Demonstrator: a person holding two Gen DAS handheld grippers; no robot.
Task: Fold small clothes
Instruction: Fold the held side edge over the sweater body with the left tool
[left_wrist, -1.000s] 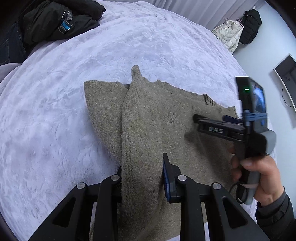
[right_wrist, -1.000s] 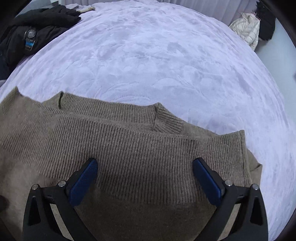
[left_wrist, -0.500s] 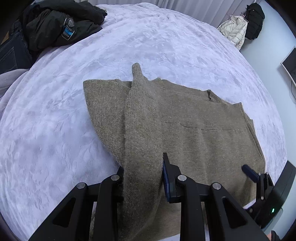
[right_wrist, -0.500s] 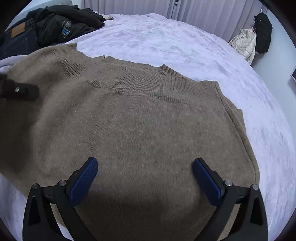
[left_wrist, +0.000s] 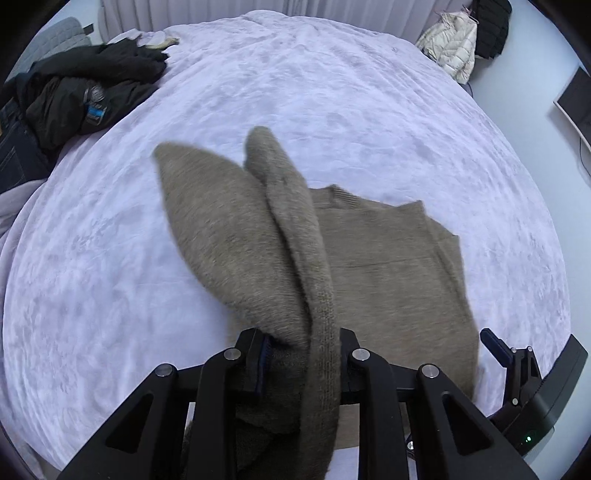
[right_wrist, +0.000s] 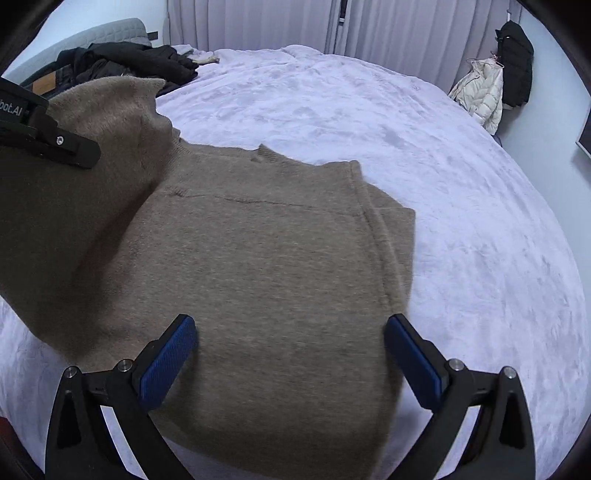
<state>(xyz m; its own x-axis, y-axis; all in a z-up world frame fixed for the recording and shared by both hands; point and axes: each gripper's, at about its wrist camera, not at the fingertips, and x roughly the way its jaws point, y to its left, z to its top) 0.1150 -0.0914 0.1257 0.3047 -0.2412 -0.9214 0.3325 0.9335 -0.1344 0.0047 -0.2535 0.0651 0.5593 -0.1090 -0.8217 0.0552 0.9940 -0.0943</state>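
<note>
A big bed (right_wrist: 369, 110) with a soft pale purple cover fills the room, with dark clothes (left_wrist: 81, 92) piled at its far left corner and two coats (right_wrist: 495, 85) hanging by the wall. A brown sweater (right_wrist: 277, 258) lies flat in the middle of the bed, and the left gripper (left_wrist: 299, 365) has its fingers clamped on the sweater's left side, lifting a sleeve and a flap up off the bed. The right gripper (right_wrist: 290, 354) hangs over the sweater's near edge with its blue fingers (right_wrist: 168, 360) wide apart, holding nothing.
</note>
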